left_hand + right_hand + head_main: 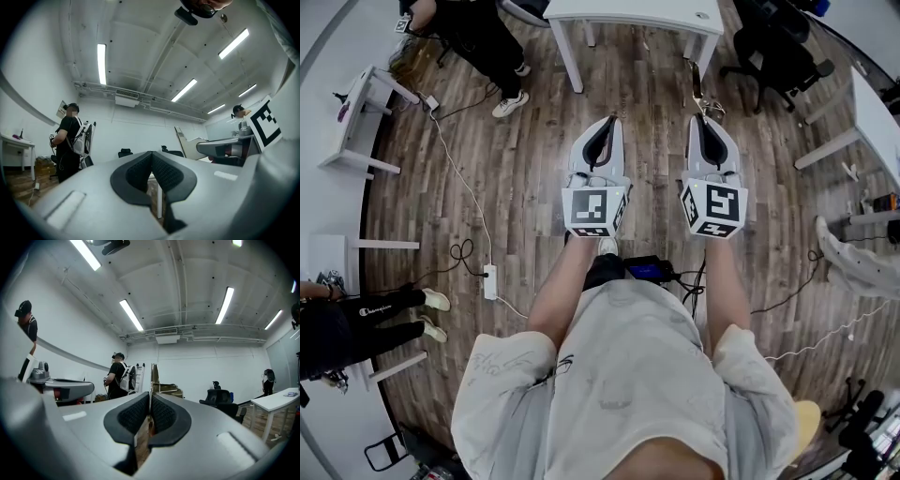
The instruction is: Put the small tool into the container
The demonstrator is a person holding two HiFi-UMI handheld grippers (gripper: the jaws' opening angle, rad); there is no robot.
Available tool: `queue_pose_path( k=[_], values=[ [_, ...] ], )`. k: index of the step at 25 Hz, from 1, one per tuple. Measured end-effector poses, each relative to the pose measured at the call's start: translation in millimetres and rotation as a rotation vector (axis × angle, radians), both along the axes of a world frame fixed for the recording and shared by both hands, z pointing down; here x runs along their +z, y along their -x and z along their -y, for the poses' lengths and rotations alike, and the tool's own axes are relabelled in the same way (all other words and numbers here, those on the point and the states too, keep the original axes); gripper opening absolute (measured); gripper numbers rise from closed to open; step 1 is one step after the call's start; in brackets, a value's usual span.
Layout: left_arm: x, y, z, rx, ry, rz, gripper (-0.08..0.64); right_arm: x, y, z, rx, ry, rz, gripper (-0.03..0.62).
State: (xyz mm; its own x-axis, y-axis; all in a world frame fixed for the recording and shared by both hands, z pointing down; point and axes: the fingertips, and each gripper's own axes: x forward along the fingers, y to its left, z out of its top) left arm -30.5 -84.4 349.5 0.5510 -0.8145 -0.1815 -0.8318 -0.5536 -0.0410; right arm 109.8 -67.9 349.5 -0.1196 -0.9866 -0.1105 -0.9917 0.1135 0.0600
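Both bare forearms are held forward, side by side: left forearm point(565, 281), right forearm point(724, 281). The grey-white two-jaw left gripper point(607, 124) is pointed toward 12 o'clock, jaws pressed together with nothing between. The matching right gripper point(705, 118) is clamped on a thin metallic small tool point(697, 86), which projects toward 12 o'clock.

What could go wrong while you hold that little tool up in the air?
The right gripper seems to pinch the small tool by one end only, above the wooden floor, so it might slip and drop. Cables and a power strip lie on the floor near the person's feet; a step could snag them. No container shows in any view, so the tool may be carried a while.
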Motion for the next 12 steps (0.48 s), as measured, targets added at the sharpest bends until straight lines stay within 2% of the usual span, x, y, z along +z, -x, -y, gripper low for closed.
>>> queue_pose_path(
  k=[12],
  values=[
    [-11.2, 2.0, 25.5, 0.006, -0.019, -0.016, 0.015, -7.9, 1.1, 22.7, 0.009, -0.003, -0.024, 0.012]
  ],
)
